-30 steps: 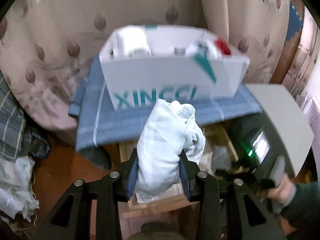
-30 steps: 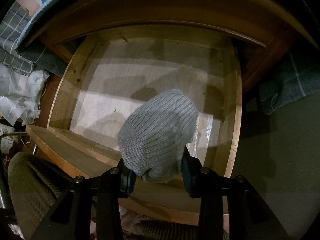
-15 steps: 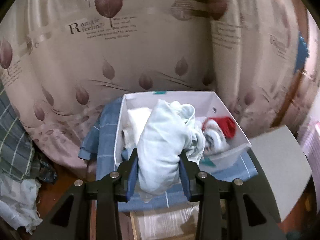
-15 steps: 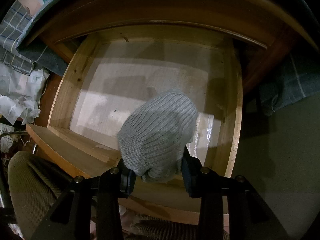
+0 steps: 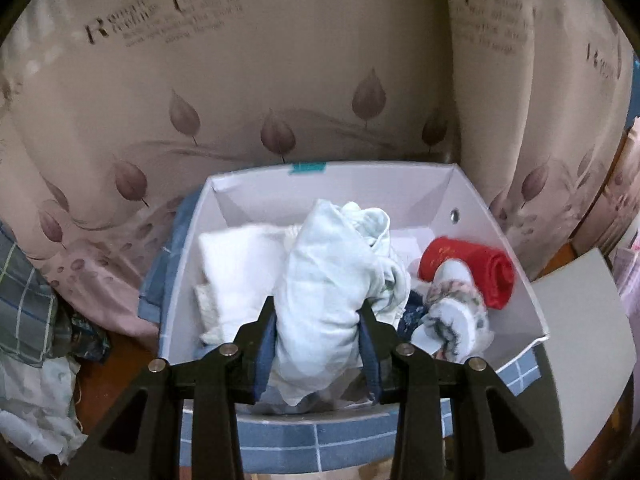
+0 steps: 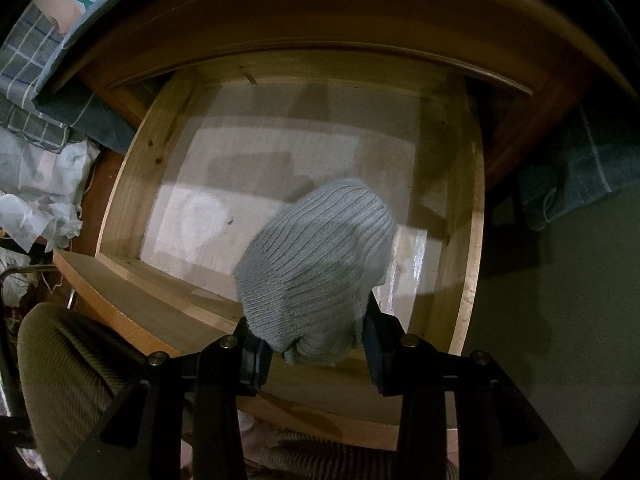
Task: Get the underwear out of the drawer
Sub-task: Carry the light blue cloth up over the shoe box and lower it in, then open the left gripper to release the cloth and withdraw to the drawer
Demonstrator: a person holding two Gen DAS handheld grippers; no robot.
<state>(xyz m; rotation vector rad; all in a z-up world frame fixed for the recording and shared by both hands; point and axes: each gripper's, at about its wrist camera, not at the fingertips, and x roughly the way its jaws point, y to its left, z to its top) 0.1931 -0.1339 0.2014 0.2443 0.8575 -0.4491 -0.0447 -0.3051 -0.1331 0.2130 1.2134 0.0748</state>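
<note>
My left gripper [image 5: 320, 340] is shut on a pale blue bundle of underwear [image 5: 332, 280] and holds it over the white box [image 5: 480, 208]. Inside the box lie a white folded piece [image 5: 236, 268], a red roll [image 5: 472, 268] and a floral roll [image 5: 452, 316]. In the right wrist view my right gripper [image 6: 316, 348] is shut on a grey ribbed roll of underwear [image 6: 316, 260] above the open wooden drawer [image 6: 472, 208]. The drawer's pale bottom [image 6: 260, 184] lies bare.
The box stands on a blue checked cloth [image 5: 320, 436] against a leaf-print curtain [image 5: 240, 100]. Crumpled clothes [image 5: 32, 360] lie at the left on the floor. A grey board [image 5: 580, 340] is at the right. A person's corduroy-clad leg [image 6: 68, 380] sits left of the drawer front.
My left gripper has carried the pale blue bundle up from in front of the box to over its open top. The right gripper and its grey roll have stayed still.
</note>
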